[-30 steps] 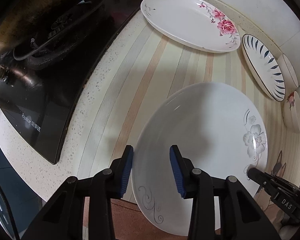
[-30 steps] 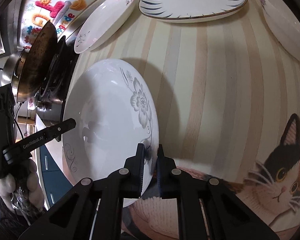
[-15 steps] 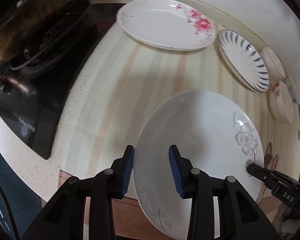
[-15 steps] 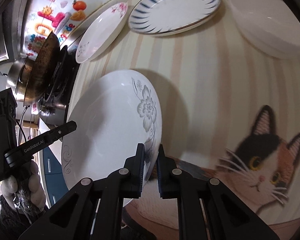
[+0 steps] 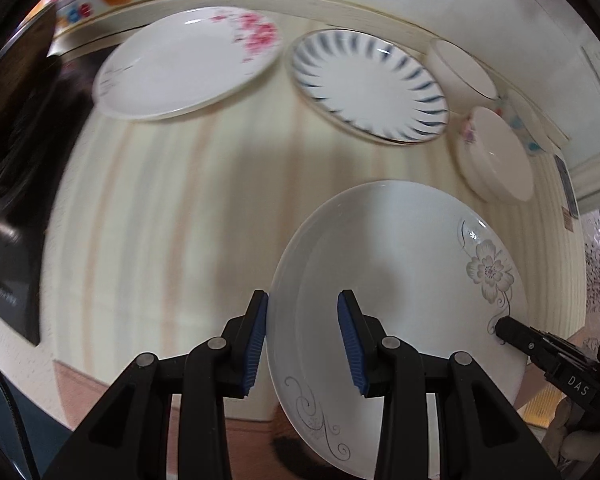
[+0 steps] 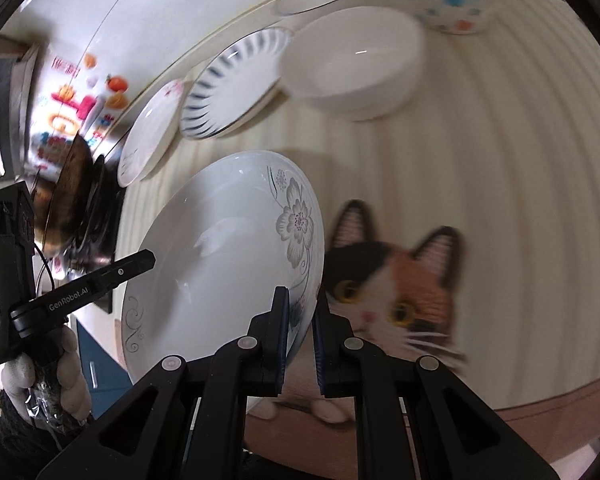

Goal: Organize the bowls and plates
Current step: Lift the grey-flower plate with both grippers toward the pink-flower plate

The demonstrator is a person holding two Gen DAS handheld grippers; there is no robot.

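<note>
Right tongs [image 6: 300,336] were clamped on the grey-flower plate [image 6: 224,256] rim, holding it above the striped tabletop [image 5: 160,220]. Left tongs [image 5: 302,340] were spread wide, straddling the opposite rim without gripping. Pink-flower plate [image 5: 180,64] and blue-striped plate [image 5: 364,84] lay behind.

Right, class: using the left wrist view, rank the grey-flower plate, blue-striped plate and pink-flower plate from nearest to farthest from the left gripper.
1. Grey-flower plate: at the left gripper, its rim between the pads.
2. Blue-striped plate: far side, ahead and slightly right.
3. Pink-flower plate: far left; nearly level with the striped one, so a close call.
</note>
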